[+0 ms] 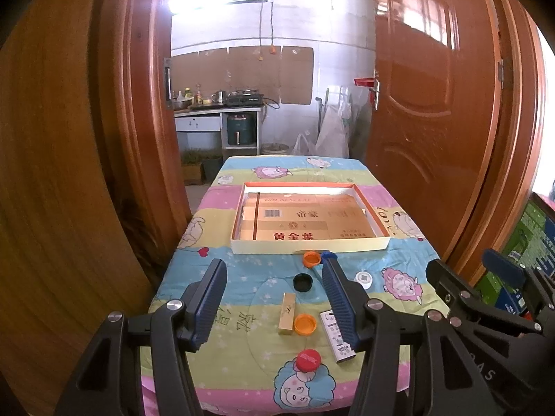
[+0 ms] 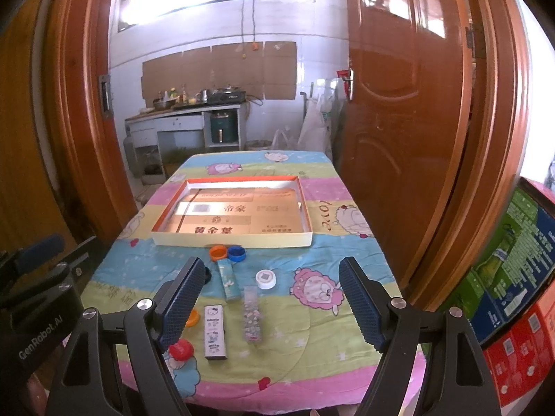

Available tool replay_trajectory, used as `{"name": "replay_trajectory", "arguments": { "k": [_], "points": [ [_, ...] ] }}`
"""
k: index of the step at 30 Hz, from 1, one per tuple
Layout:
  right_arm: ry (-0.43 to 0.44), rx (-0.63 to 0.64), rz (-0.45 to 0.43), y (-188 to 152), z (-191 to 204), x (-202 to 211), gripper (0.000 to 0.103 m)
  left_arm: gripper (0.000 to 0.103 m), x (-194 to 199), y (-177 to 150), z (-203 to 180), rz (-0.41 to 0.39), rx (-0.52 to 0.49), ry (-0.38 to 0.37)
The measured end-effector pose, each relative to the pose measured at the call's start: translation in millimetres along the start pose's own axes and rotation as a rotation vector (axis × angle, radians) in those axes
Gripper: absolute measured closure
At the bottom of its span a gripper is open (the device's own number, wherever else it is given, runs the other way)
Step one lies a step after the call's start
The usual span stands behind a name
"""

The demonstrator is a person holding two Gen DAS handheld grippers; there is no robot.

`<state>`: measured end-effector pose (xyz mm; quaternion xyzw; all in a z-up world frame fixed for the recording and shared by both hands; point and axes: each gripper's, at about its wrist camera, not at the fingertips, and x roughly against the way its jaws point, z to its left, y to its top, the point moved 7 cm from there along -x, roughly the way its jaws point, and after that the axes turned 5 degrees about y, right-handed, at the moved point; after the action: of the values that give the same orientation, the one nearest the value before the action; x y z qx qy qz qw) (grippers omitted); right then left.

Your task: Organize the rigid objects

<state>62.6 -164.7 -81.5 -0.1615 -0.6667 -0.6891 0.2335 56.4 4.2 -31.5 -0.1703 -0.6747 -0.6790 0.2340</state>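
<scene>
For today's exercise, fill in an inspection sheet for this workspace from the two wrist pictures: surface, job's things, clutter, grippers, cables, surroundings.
Surface: table under a pastel cartoon-sheep cloth.
Job's things: shallow cardboard tray with orange inner rim, nothing loose seen inside; orange cap and blue cap side by side near its front wall; white round cap; red cap; black cap; white printed box; teal printed box; tan box beside a second orange cap.
Clutter: nothing seen.
Grippers: left gripper open, empty; right gripper open, empty.
Cables: wall cord.
Surroundings: wooden door, kitchen counter.
</scene>
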Motion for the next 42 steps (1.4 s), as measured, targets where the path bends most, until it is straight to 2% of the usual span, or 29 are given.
{"name": "replay_trajectory", "arguments": {
  "k": [42],
  "points": [
    [0.013,0.003,0.022,-5.9,3.2,-4.6,0.022,0.045,-5.6,-3.9,6.5,0.013,0.012,0.019]
  ]
}}
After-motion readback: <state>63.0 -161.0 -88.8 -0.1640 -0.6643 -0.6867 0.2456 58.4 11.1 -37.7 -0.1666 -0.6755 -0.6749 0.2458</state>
